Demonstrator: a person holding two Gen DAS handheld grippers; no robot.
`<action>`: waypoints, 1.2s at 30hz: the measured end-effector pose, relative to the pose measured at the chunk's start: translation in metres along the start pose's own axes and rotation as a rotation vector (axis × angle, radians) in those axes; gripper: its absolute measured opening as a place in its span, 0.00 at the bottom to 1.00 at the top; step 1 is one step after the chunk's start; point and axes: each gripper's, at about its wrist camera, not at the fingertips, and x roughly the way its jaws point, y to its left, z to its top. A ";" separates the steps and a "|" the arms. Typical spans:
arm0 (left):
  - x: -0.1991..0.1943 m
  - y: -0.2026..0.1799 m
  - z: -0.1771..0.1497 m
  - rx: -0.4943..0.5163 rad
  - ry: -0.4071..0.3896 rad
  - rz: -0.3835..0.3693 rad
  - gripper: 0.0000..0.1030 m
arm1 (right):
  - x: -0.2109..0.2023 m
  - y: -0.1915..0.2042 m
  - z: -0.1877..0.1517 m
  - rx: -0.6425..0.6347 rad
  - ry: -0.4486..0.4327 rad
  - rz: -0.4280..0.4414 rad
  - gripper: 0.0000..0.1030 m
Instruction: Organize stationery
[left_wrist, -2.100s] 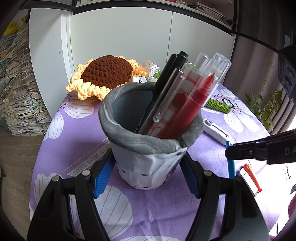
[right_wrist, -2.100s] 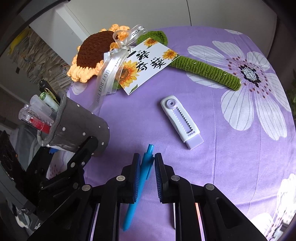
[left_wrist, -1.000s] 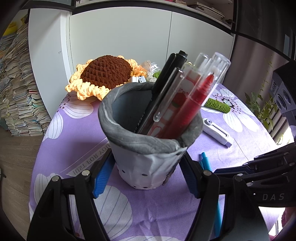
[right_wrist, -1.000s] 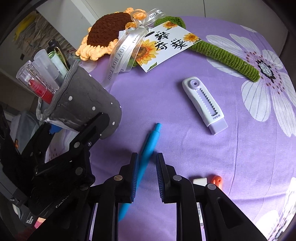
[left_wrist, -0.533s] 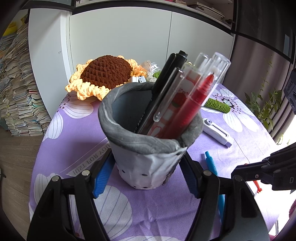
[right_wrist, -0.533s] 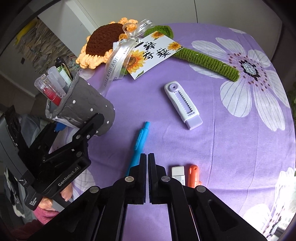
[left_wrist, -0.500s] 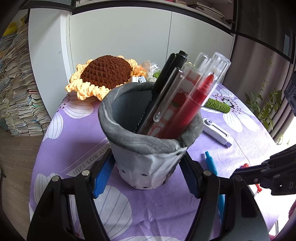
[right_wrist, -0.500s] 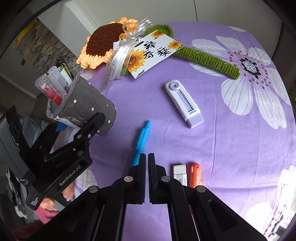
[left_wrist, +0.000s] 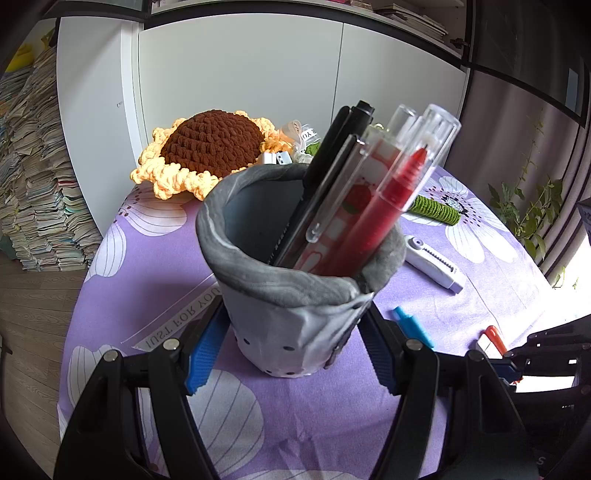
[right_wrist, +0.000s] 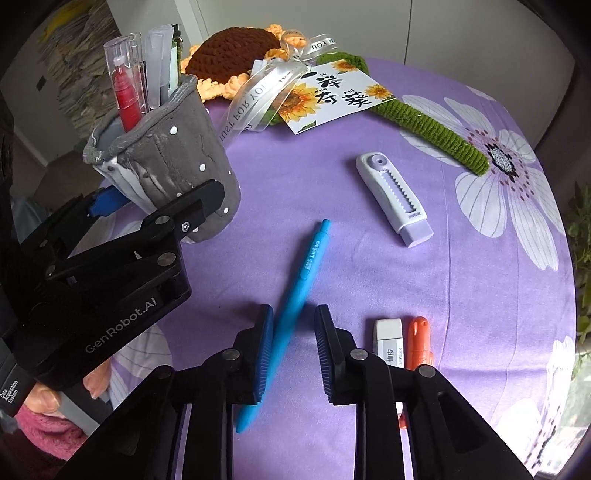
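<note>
Purple cloth printed with big white flowers covers the round worktop (right_wrist: 369, 266), with white cupboard doors behind it and a tall stack of papers (left_wrist: 29, 184) on the floor to one side.

My left hand-held gripper (left_wrist: 291, 347) is clamped on the grey fabric pen cup (left_wrist: 295, 314), one blue pad on each side of its base. The cup stands upright on the cloth and holds several pens leaning to one side, among them a red pen (left_wrist: 384, 214) in a clear barrel and a black one.

My right hand-held gripper (right_wrist: 293, 325) points steeply down at the cloth. Its jaws have just been opening and stand apart, with the blue pen (right_wrist: 299, 280) lying flat on the worktop between them, running diagonally. The pen's shaft lies close along one pad, but I am not gripping it.

Just beside that gripper lie a white eraser (right_wrist: 388, 339) and a small orange item (right_wrist: 419, 339), side by side. Farther out is a white and lilac slider case (right_wrist: 393, 195). At the far edge sit a crochet sunflower (right_wrist: 232, 55), its green stem (right_wrist: 432, 133) and a sunflower card (right_wrist: 332, 96) tied with ribbon.
</note>
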 end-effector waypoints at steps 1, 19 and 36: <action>0.000 0.000 0.000 0.001 0.000 0.001 0.67 | -0.001 -0.001 -0.001 0.005 0.010 0.008 0.11; 0.000 0.000 0.000 0.001 0.000 0.000 0.66 | -0.017 -0.024 -0.015 -0.077 0.090 -0.025 0.10; 0.000 0.000 0.000 0.001 0.000 -0.001 0.67 | 0.014 -0.009 0.041 -0.110 0.104 -0.077 0.12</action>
